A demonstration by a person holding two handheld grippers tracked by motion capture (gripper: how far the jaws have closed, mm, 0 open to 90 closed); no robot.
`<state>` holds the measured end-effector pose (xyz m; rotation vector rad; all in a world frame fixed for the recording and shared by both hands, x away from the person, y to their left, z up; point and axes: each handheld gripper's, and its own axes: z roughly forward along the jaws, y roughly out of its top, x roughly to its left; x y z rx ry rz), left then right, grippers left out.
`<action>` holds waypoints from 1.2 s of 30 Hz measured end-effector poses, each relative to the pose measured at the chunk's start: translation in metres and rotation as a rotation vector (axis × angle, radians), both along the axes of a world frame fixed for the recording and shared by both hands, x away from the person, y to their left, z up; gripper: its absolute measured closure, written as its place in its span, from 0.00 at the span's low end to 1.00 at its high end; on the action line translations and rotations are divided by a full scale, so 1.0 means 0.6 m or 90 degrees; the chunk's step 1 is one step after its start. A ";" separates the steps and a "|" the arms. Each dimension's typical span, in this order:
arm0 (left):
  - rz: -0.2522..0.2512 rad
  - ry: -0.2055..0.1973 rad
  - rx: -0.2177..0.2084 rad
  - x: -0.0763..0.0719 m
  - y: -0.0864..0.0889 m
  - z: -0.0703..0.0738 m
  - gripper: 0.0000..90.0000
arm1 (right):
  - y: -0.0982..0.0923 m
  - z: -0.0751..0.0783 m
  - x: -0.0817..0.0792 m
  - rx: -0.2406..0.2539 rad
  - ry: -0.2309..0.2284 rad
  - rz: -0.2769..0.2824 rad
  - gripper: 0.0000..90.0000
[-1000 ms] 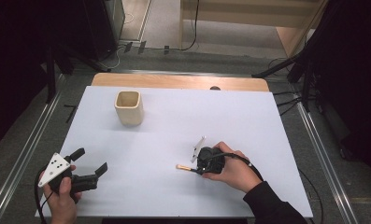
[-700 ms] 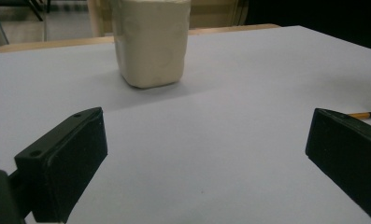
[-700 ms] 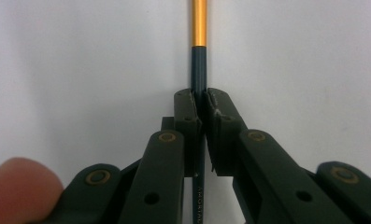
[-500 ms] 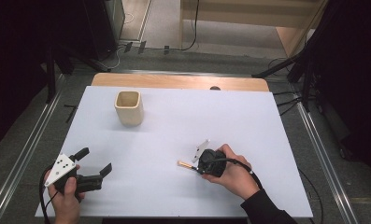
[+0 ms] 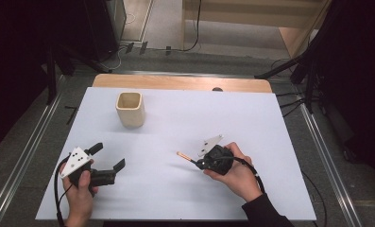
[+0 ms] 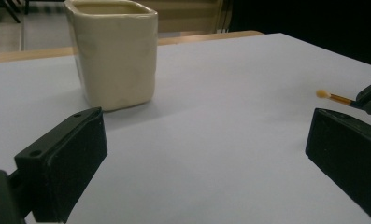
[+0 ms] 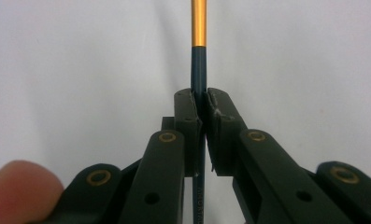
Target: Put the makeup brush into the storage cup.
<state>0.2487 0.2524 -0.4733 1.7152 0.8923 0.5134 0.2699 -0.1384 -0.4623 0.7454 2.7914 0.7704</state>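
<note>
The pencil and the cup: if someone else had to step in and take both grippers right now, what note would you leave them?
Right gripper: shut on the pencil, a thin dark stick with an orange metal band and a pale eraser tip, held low over the table and pointing left.
Left gripper: open, holding nothing, near the table's front left, facing the cup.
Cup: cream, upright, at the back left, apart from both grippers.
Done: the pencil is gripped.
Left, as a guess: carry the pencil to the cup and stand it inside; the left gripper could steady the cup.
</note>
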 end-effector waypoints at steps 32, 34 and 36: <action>-0.078 -0.004 -0.016 0.077 -0.115 0.034 0.00 | 0.002 0.047 0.015 0.201 -0.103 -0.087 0.95; -0.086 -0.004 -0.011 0.078 -0.118 0.034 0.00 | 0.000 0.047 0.014 0.216 -0.104 -0.091 0.95; -0.097 0.002 -0.013 0.078 -0.124 0.033 0.00 | -0.001 0.047 0.013 0.236 -0.104 -0.093 0.95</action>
